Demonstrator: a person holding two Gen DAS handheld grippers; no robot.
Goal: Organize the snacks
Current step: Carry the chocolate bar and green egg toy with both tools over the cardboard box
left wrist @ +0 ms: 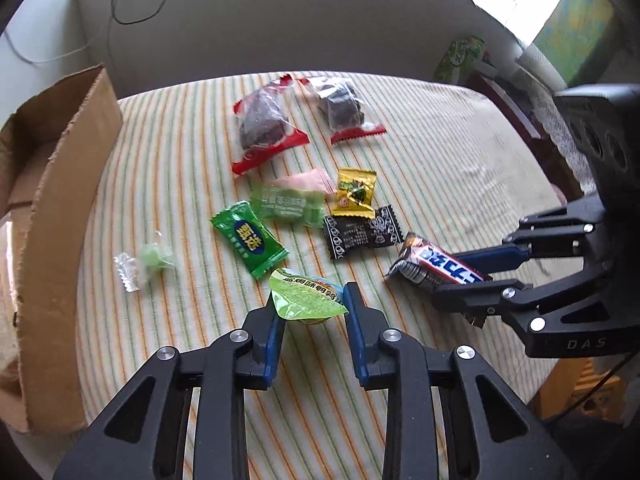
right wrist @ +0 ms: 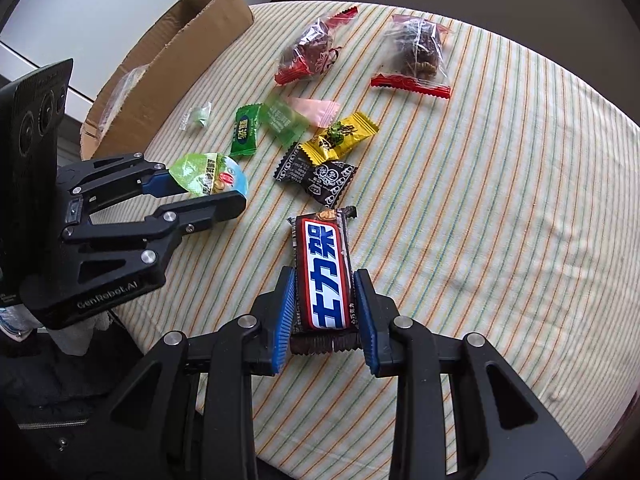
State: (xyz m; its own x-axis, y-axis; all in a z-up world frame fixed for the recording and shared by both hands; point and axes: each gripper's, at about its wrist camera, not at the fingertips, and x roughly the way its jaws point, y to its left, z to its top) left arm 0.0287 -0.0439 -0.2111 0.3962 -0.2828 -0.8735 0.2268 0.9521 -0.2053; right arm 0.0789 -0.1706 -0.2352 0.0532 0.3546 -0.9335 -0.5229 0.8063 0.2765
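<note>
My left gripper [left wrist: 310,300] is shut on a small jelly cup with a green foil lid [left wrist: 305,294], held just above the striped tablecloth; it also shows in the right wrist view [right wrist: 208,172]. My right gripper [right wrist: 324,280] is shut on a brown chocolate bar with a blue and white label [right wrist: 325,276], which also shows in the left wrist view [left wrist: 438,266]. Loose snacks lie in the middle of the table: a green candy [left wrist: 249,238], a pale green packet [left wrist: 288,204], a yellow candy [left wrist: 354,192], a black candy [left wrist: 362,234], a pink packet [left wrist: 308,180].
An open cardboard box [left wrist: 60,216] stands at the table's left edge, also in the right wrist view [right wrist: 168,60]. Two clear bags with red ends [left wrist: 266,128] [left wrist: 342,110] lie at the far side. A small clear-wrapped green sweet [left wrist: 150,260] lies near the box.
</note>
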